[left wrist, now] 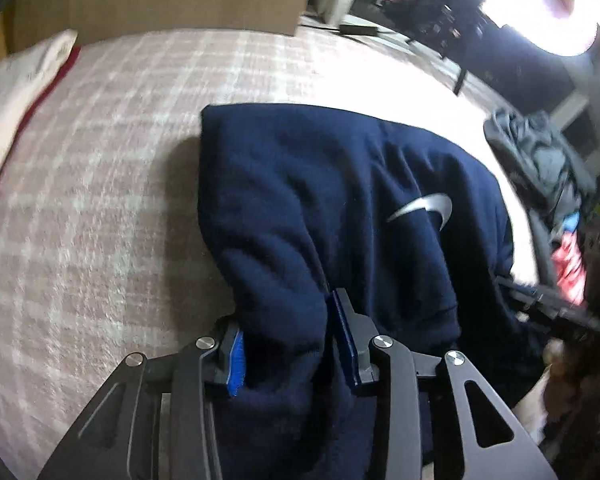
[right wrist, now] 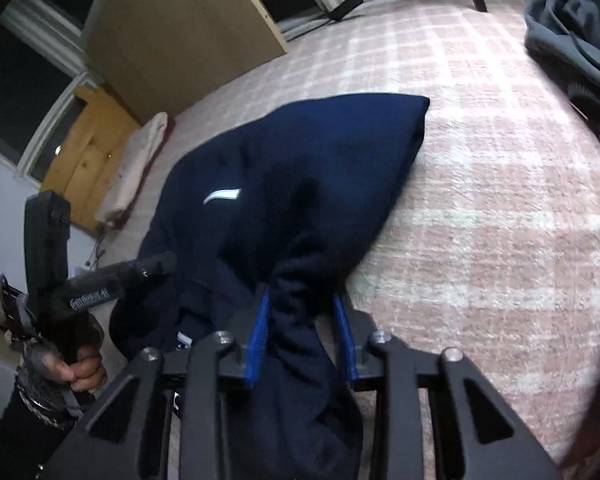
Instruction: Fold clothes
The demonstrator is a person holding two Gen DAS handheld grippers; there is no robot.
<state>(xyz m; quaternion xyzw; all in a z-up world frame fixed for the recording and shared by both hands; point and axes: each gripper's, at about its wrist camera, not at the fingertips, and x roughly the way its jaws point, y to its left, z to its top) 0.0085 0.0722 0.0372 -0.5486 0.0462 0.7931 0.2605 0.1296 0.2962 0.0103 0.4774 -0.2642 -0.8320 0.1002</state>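
i judged the fold about midway: the navy sweatshirt [left wrist: 340,200] already lay doubled on the pink checked rug [left wrist: 100,160], its far fold edge neat, but the near end was bunched and lifted, so at least one more fold was left, and the grey garment pile [right wrist: 572,36] at two o'clock waited untouched. my left gripper [left wrist: 288,344] was clenched on a thick wad of the near hem, the body stretching away toward twelve o'clock. my right gripper [right wrist: 300,340] pinched the other near corner, cloth running off toward eleven o'clock.
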